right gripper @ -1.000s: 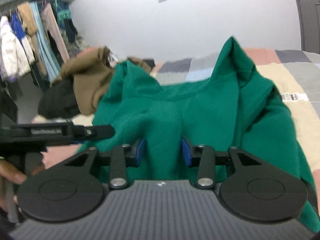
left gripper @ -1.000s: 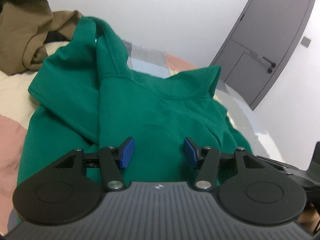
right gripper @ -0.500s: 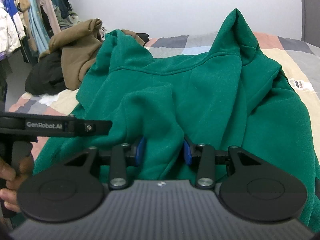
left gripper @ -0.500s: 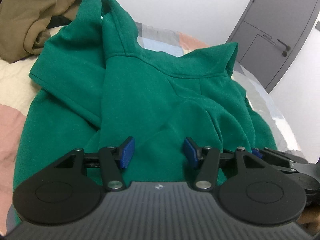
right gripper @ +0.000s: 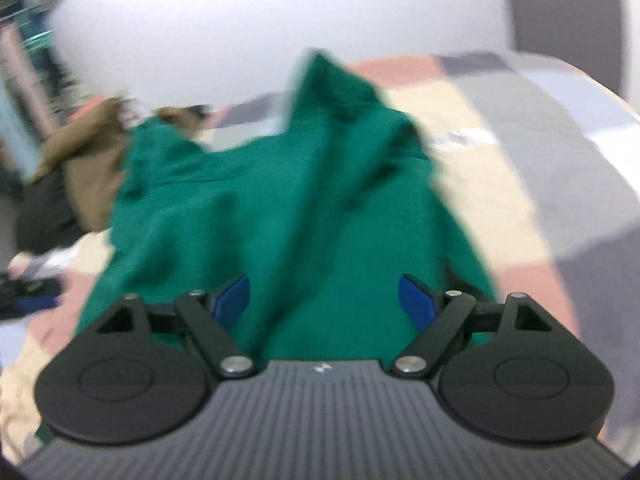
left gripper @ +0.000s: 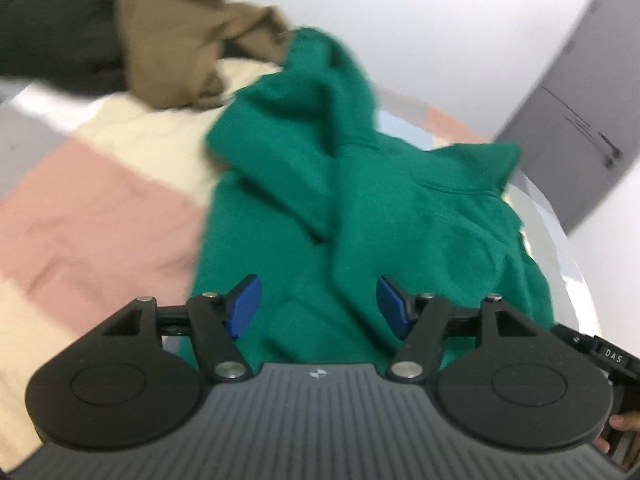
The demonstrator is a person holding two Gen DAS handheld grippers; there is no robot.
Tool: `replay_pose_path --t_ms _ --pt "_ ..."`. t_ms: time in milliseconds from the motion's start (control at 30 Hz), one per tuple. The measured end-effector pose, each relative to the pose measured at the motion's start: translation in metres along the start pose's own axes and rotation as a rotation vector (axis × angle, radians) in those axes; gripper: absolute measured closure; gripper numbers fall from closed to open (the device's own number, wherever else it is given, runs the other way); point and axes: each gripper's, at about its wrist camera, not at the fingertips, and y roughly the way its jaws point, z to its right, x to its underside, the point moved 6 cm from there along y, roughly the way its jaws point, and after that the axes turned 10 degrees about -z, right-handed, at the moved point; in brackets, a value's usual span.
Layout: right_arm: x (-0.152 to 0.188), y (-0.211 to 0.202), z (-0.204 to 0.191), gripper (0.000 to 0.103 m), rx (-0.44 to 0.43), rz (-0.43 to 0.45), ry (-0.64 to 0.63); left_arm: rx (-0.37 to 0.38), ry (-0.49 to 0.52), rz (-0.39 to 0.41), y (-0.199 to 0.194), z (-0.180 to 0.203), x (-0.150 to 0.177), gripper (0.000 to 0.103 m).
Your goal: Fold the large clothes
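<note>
1. The green hoodie point(left gripper: 400, 216) lies on the bed point(left gripper: 92, 216), on a patchwork cover of pink, cream and grey blocks. Its body is spread toward both cameras and its hood end points at the far wall.
2. The left claw point(left gripper: 316, 304) hovers over the near hem. Its jaws are opening, with green cloth seen between the blue pads point(left gripper: 244, 304) but nothing pinched.
3. The right claw point(right gripper: 324, 300) is also over the near edge of the hoodie point(right gripper: 280, 208). Its jaws are opening wide, and the fabric beneath them lies loose, gripped by neither pad.
4. Done so far, as I judge it: one sleeve appears folded in across the chest, and the garment looks narrowed into a rough column.
5. Left to do: the surface is rumpled, the hood stands up in peaks, and no crosswise fold of hem to shoulders is visible, so the job looks roughly midway.
6. A brown garment point(left gripper: 180, 40) and a dark one point(left gripper: 52, 32) sit heaped at the far side of the bed, unfolded, so more clothes probably wait.
7. Both views are blurred, so the fine edges of the folds cannot be read.
</note>
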Motion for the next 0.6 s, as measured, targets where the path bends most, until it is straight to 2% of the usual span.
replay_pose_path --t_ms 133,200,267,367,500,600 --pt "0.004 0.009 0.056 0.020 0.158 -0.061 0.205 -0.074 -0.100 -0.038 0.000 -0.033 0.010 0.034" --pt "0.009 0.015 0.080 0.020 0.187 -0.097 0.315 -0.091 -0.157 -0.060 0.003 -0.049 0.015 0.034" --pt "0.015 0.023 0.097 0.020 0.169 -0.136 0.411 -0.118 -0.203 -0.077 0.006 -0.063 0.018 0.034" --pt "0.021 0.032 0.107 0.018 0.138 -0.169 0.486 -0.129 -0.257 -0.122 0.015 -0.078 0.027 0.034" --pt "0.025 0.036 0.108 0.017 0.116 -0.183 0.516 -0.057 -0.321 -0.169 0.024 -0.084 0.037 0.034" --pt "0.026 0.038 0.109 0.008 0.069 -0.203 0.536 -0.014 -0.306 -0.193 0.027 -0.075 0.042 0.033"
